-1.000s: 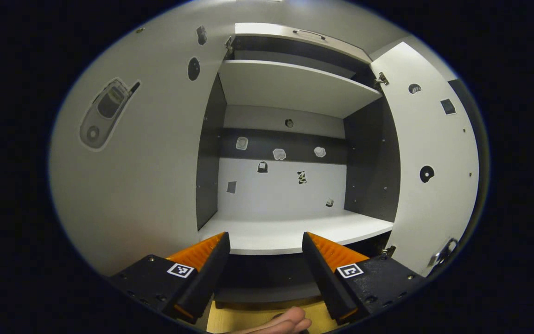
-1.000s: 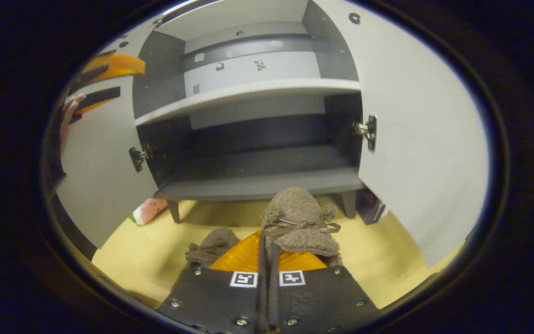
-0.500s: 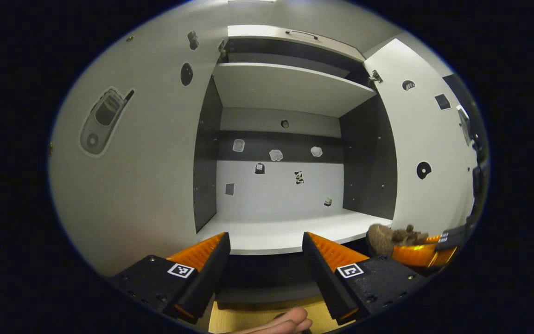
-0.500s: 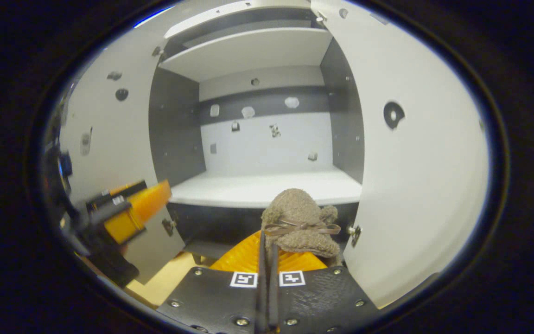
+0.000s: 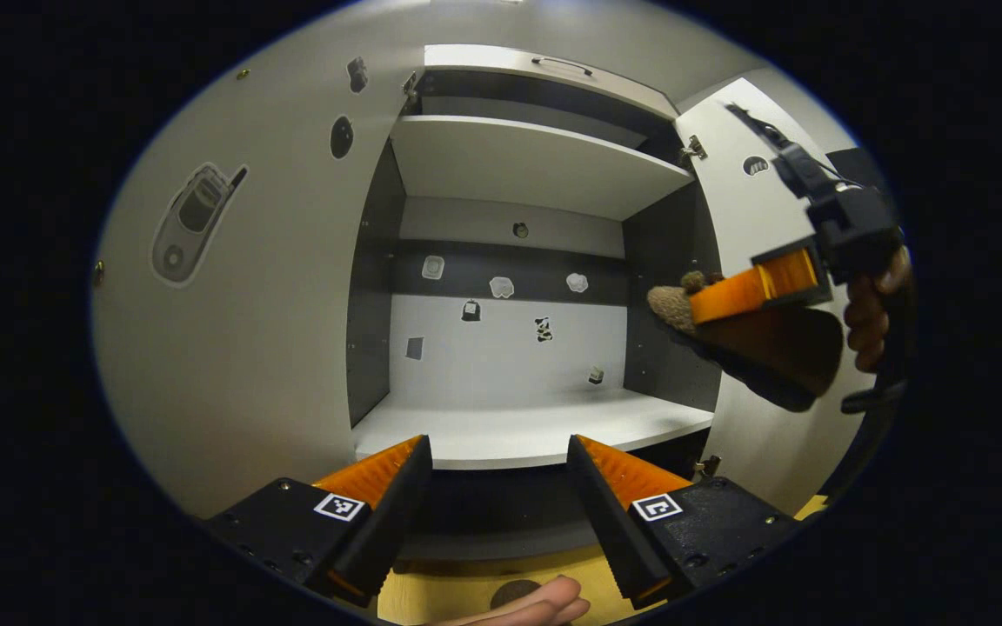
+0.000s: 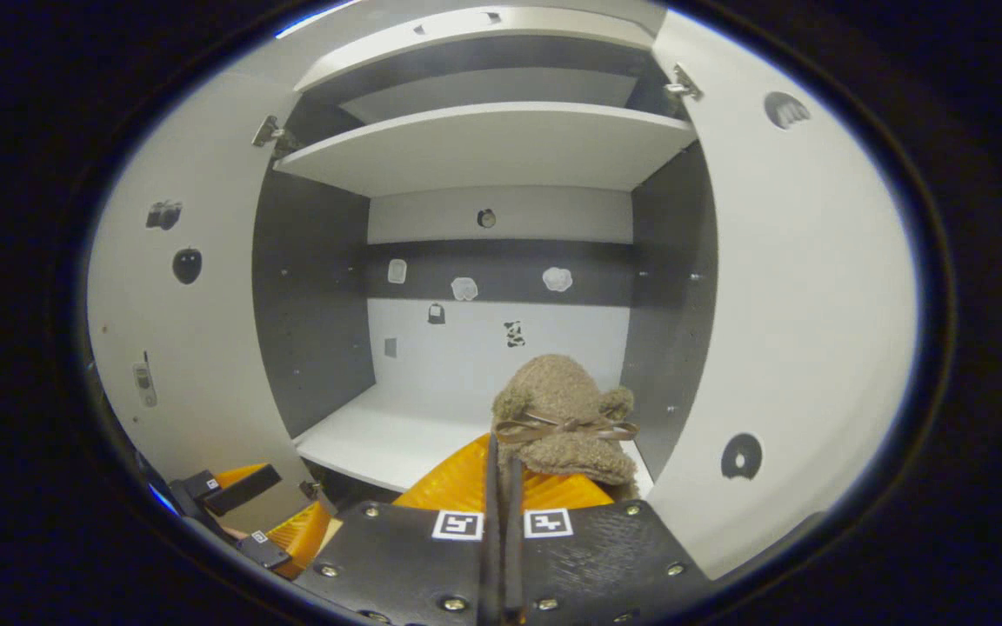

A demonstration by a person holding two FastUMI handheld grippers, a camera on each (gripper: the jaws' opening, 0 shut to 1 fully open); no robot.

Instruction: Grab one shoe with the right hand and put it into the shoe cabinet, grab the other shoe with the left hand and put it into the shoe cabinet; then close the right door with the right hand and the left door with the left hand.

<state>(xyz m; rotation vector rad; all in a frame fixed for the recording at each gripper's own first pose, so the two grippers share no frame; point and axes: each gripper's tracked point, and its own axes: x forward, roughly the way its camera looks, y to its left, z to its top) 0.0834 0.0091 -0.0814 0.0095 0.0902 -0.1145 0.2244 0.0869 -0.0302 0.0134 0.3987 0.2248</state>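
Right gripper view shows the right claw [image 6: 501, 487] pressed together on a fuzzy brown slipper-like shoe with a thin brown bow [image 6: 562, 417]; the shoe is lifted in front of the open grey and white shoe cabinet [image 6: 484, 148], at the level of its white middle shelf [image 6: 379, 435] and toward the right side of the opening. The white right door [image 6: 797, 330] and the white left door [image 6: 188, 365] both stand open. In the lower left corner of this view the other claw is seen, low beside the left door. In the left gripper view the left claw [image 5: 497, 487] is spread wide and holds nothing, pointing at the front edge of the same shelf. There the shoe [image 5: 671, 304] is seen in the air near the right door, and a hand [image 5: 871, 313] holds the right claw.
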